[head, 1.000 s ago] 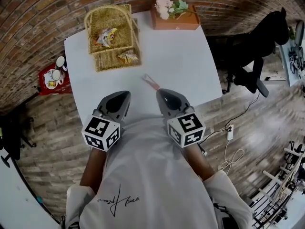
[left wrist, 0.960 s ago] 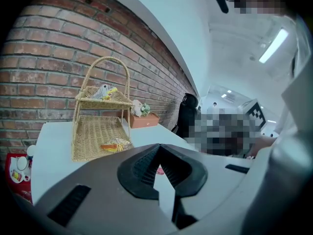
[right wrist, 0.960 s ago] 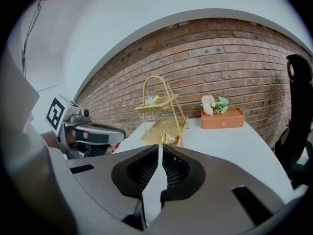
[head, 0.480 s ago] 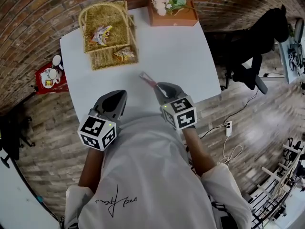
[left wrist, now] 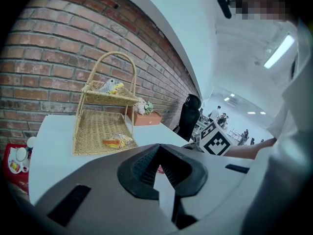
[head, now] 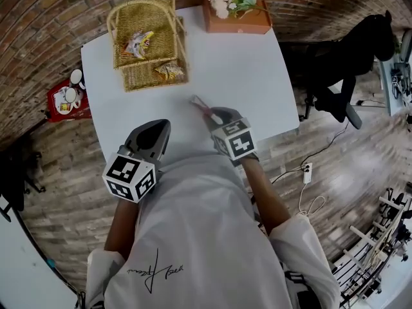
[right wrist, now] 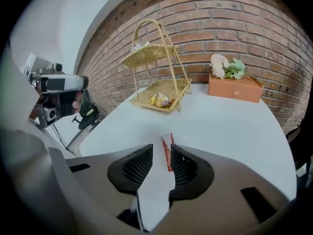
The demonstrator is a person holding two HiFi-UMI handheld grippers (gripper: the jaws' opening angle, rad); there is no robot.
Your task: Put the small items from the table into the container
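Right gripper (head: 212,114): lower than a second ago and tipped more steeply toward the table (head: 238,63); its marker cube (head: 235,140) sits closer to the sachet. Fingers are parting, now a modest gap wide. The near end of the sachet (right wrist: 167,148) lies flat on the table inside that gap, close to the inner face of the right-hand finger (right wrist: 183,163). No pad presses on it, so nothing is gripped. Right forearm (head: 270,198) reaches forward from the person's side, gripper angled down.

Left gripper (left wrist: 160,148): unchanged in place. Fingers are closed tip to tip, with nothing between them. It hangs over the near table edge, pointing gently downward, with its marker cube (head: 129,176) toward the person. Left forearm (head: 122,217) runs straight back from it.

Sachet: thin red and white strip, lying slantwise. Its far end pokes out just ahead of the right fingertips, well off to the right of the left fingertips.

Basket (head: 141,76): two-tier wicker stand with a hoop handle, far ahead of both sets of fingertips, nearer the line of the left ones. One snack packet (head: 138,44) lies on the upper tier and one packet (head: 168,71) on the lower tier.

Flower box (head: 248,23): orange, at the far table edge, well beyond the right fingertips.
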